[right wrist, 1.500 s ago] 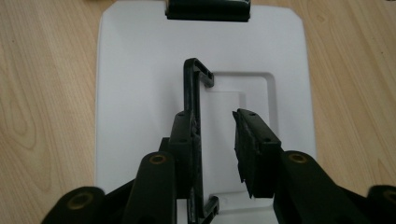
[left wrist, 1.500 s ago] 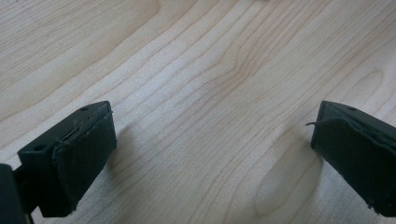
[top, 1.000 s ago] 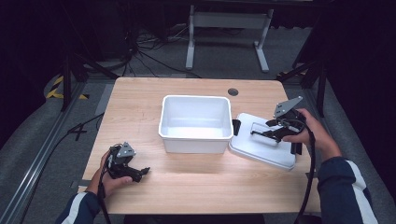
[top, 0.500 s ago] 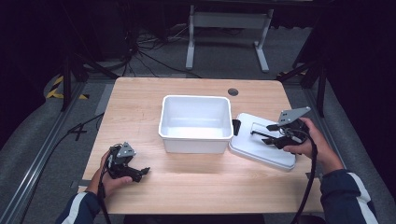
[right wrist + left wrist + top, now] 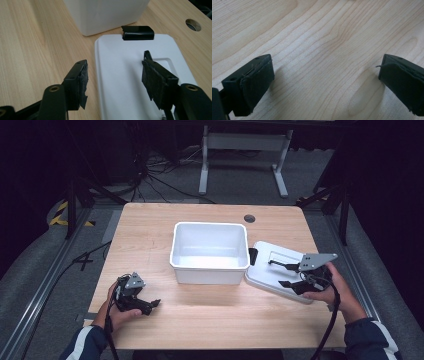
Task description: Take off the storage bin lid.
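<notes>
A white open bin (image 5: pixel 210 251) stands at the middle of the wooden table. To its right lies a flat white lid (image 5: pixel 272 254) with a black latch (image 5: pixel 137 32) at the end that faces the bin. My right gripper (image 5: pixel 276 273) hovers low over the lid's near end, open. Its jaws have just been opening and press on nothing. In the right gripper view (image 5: pixel 115 67) the lid's left edge runs between the jaws. My left gripper (image 5: pixel 152 306) rests at the table's front left, open over bare wood (image 5: pixel 325 67).
A round cable hole (image 5: pixel 249 218) sits near the table's far edge behind the bin. The lid's right corner reaches close to the table's right edge. Bare wood stretches along the front between the two hands. A metal stand (image 5: pixel 245 150) and cables lie on the floor beyond.
My right gripper has drawn back along the lid toward the person and sunk a little, and its jaws stand wider. The left hand has kept still.
</notes>
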A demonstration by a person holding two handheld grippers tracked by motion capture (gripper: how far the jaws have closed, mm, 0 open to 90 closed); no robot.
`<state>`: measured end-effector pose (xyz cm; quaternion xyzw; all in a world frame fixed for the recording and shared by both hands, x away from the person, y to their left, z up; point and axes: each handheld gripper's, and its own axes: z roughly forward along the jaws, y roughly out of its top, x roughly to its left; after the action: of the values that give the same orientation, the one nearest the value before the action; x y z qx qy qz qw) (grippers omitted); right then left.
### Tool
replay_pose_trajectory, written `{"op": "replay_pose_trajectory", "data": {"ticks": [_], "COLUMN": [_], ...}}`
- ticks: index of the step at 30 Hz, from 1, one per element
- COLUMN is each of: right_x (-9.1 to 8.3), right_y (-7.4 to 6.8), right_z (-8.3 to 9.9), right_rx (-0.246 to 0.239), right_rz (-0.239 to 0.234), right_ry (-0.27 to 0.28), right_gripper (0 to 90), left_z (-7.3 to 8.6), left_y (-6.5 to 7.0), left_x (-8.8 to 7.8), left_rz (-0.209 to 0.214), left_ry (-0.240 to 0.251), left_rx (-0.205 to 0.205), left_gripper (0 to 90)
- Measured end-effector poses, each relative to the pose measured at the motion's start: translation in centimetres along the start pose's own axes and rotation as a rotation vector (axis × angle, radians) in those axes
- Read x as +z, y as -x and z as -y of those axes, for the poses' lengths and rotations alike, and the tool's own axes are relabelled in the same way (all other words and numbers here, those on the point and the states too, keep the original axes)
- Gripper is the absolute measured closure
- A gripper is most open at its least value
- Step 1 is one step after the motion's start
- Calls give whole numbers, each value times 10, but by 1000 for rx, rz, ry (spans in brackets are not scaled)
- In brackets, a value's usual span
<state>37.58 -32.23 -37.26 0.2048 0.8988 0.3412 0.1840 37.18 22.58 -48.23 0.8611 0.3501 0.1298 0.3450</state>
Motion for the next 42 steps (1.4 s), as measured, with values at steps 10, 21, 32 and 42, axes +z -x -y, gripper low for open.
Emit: {"op": "replay_pose_trajectory", "data": {"ticks": [10, 21, 32, 42], "right_x": [9, 30, 45, 46], "right_y": [-29, -51, -59, -58], "right_z": [20, 46, 71, 78], "right_rx": [-20, 16, 92, 158], "right_rz": [-14, -52, -53, -57], "right_ry": [37, 57, 19, 40], "right_gripper": [389, 354, 235, 195], "left_z": [0, 0, -1, -2], "left_y": [0, 0, -2, -2], "left_x": [0, 0, 1, 2], "left_rz": [-2, 0, 14, 13], "left_ry": [2, 2, -2, 2], "left_rx": [3, 0, 10, 8], "left_gripper": [6, 6, 2, 2]}}
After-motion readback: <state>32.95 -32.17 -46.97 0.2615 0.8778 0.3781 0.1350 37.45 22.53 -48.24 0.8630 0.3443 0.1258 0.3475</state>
